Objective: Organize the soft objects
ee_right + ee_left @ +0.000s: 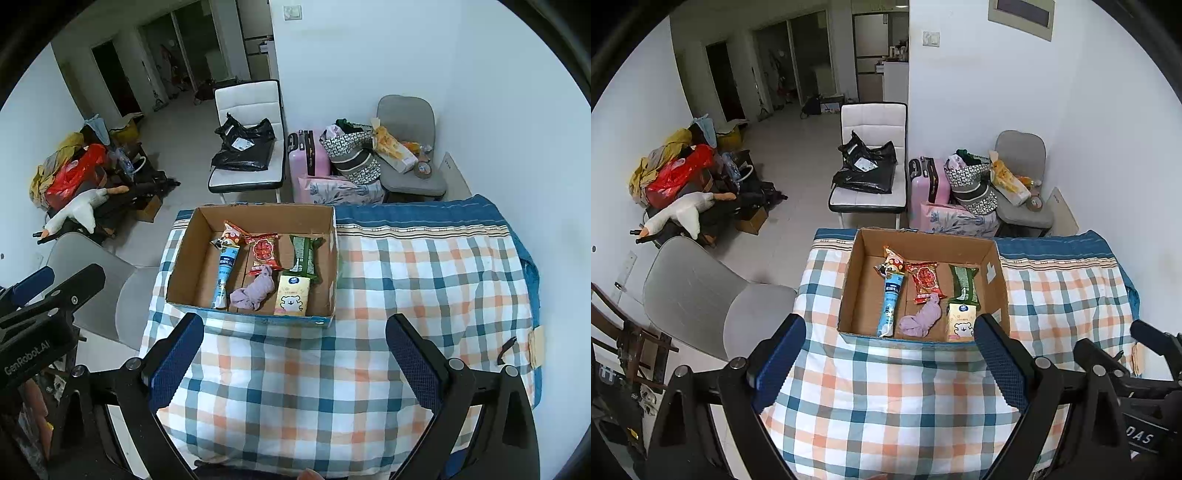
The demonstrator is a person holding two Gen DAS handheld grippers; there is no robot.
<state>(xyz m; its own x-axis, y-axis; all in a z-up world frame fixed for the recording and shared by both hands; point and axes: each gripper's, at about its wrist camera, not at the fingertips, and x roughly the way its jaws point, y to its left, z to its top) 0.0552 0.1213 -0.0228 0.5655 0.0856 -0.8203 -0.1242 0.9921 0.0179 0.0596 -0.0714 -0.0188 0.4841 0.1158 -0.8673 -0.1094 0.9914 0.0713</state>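
Note:
An open cardboard box (999, 280) (184, 254) stands on the checked cloth. Inside lie a blue tube (891, 306) (224, 275), a red snack pack (925, 281) (263, 254), a green pack (964, 286) (304, 256), a lilac sock (921, 321) (255, 290), a tissue pack with a bear (960, 322) (291, 297) and a small orange packet (892, 260) (232, 232). My left gripper (890, 363) is open and empty, just in front of the box. My right gripper (295, 363) is open and empty, nearer than the box and to its right.
The checked cloth (886, 398) (424, 280) covers the table. A grey chair (701, 295) stands left of it. A white chair with black bags (871, 166), a pink suitcase (929, 181) and another grey chair (1023, 184) stand behind. Clutter is piled along the left wall (683, 177).

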